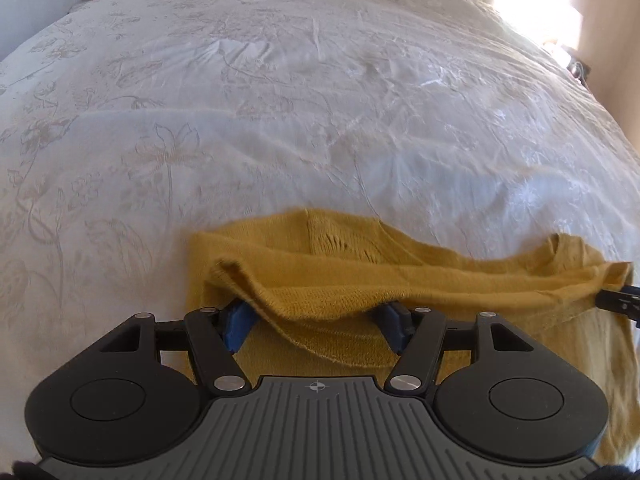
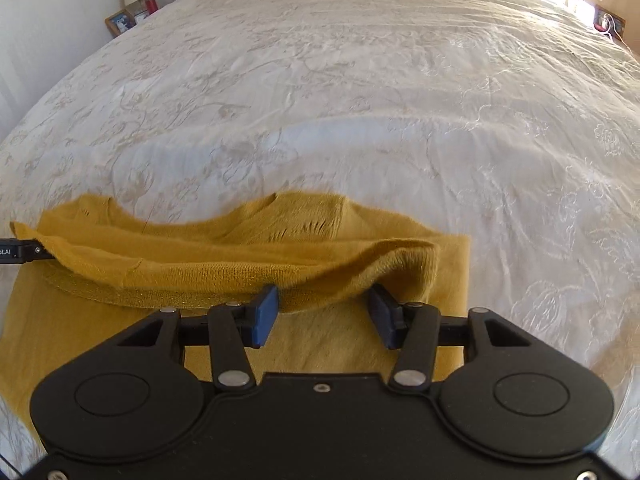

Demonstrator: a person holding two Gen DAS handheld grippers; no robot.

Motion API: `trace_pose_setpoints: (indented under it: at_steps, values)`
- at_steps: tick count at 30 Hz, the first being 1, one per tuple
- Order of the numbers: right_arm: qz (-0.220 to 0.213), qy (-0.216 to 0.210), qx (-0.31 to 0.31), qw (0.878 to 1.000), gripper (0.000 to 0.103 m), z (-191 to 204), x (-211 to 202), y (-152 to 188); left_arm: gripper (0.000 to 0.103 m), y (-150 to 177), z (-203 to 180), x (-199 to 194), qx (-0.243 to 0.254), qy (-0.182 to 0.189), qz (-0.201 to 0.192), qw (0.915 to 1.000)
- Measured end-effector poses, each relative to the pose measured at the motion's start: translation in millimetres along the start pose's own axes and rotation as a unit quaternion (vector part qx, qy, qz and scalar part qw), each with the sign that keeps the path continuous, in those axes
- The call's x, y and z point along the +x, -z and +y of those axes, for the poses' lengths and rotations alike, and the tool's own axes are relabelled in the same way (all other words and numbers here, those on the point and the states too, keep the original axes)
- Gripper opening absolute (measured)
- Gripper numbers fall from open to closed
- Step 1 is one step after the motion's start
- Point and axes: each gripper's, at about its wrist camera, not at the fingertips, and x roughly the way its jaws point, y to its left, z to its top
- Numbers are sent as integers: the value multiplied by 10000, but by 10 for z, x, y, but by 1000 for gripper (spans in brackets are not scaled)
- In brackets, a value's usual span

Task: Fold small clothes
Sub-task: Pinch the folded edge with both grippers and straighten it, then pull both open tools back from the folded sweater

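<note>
My left gripper (image 1: 318,330) sits with jaws spread wide, the mustard knit top (image 1: 420,276) draped across its blue pads (image 1: 236,326) rather than pinched, so the folded hem can settle on the floral bedspread (image 1: 280,120). My right gripper (image 2: 324,316) is likewise released under the fuzzy, ribbed edge; contact there looks loose, though blur hides it.

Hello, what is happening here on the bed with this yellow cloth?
A person is folding a small mustard-yellow knit garment on a bed with a white floral cover, using two hand-held tongs. The left tongs and the right tongs each sit at the near folded edge, one toward each end. Their jaws stand apart, with the raised fold draped over them, not pinched. The rest of the garment lies flat beneath.
</note>
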Motion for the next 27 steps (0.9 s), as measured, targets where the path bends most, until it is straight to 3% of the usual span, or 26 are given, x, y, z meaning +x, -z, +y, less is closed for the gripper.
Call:
trace_pose_setpoints:
  at_steps: [5, 9, 15, 19, 27]
  values:
    - [-163, 14, 215, 9996, 58, -71, -95, -82, 61, -140, 79, -73, -90, -135, -179, 9997]
    - [-150, -227, 213, 9994, 64, 42, -201, -9, 62, -66, 13, -230, -44, 2, -205, 9998]
    - [177, -695, -131, 9973, 67, 440, -70, 93, 63, 195, -346, -237, 536, 355, 81, 9979]
    - [518, -698, -371, 9955, 67, 628, 180, 45, 63, 236, -464, -66, 695, 450, 311, 9961]
    - [424, -430, -290, 9978, 69, 546, 357, -226, 63, -181, -299, 218, 174, 208, 240, 9993]
